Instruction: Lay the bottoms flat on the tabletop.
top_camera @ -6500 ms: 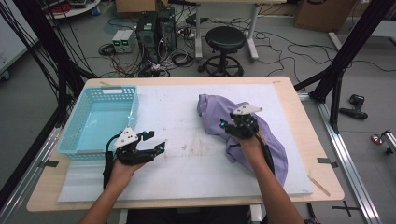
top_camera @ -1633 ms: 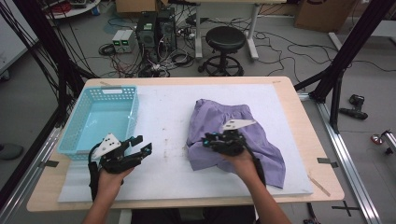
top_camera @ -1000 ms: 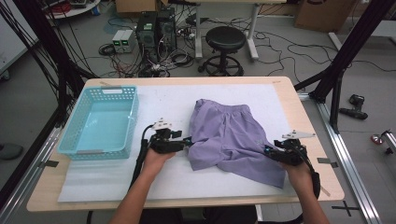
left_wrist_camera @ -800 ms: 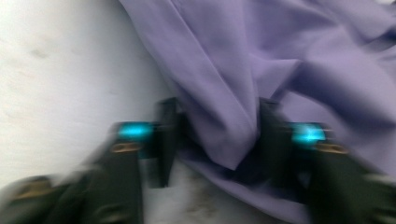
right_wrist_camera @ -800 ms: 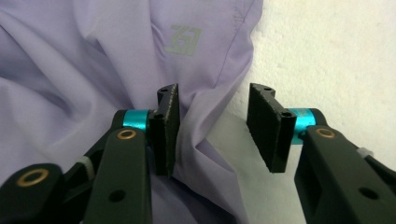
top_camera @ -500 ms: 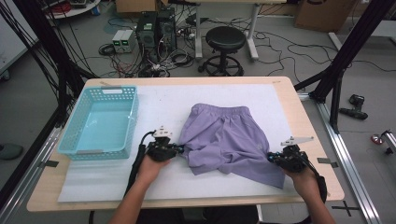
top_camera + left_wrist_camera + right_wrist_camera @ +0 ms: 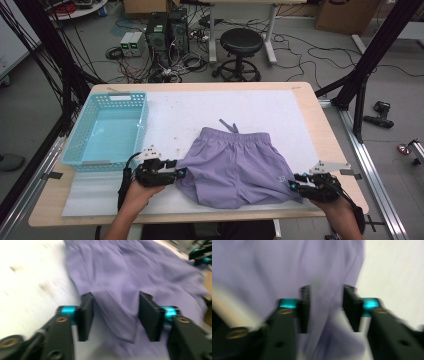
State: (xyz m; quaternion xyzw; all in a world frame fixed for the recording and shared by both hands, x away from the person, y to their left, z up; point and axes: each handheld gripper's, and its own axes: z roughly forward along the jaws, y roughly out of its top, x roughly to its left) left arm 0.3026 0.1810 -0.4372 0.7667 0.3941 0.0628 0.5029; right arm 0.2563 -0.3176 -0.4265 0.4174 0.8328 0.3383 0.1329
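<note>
Purple shorts (image 7: 237,165) lie spread flat on the white mat (image 7: 200,107), waistband and drawstring toward the far side. My left gripper (image 7: 176,173) is at the left leg hem. In the left gripper view its jaws have just been opening and my left gripper (image 7: 116,315) stands open, with a fold of the shorts (image 7: 130,272) lying loose between the pads. My right gripper (image 7: 294,186) is at the right leg hem near the table's front edge. Its jaws have also just been opening, and my right gripper (image 7: 325,308) is open around the blurred cloth of the shorts (image 7: 274,265).
A light blue plastic basket (image 7: 82,150) stands at the left of the table, just beyond my left hand. The mat stretches bare beyond the waistband. The table's right edge (image 7: 345,150) is close to my right hand. A stool (image 7: 241,47) and cables sit on the floor behind.
Both grippers drew toward the near edge, pulling the shorts flat. Their jaws, shut on the leg hems half a second ago, now stand apart with the cloth lying loose.
</note>
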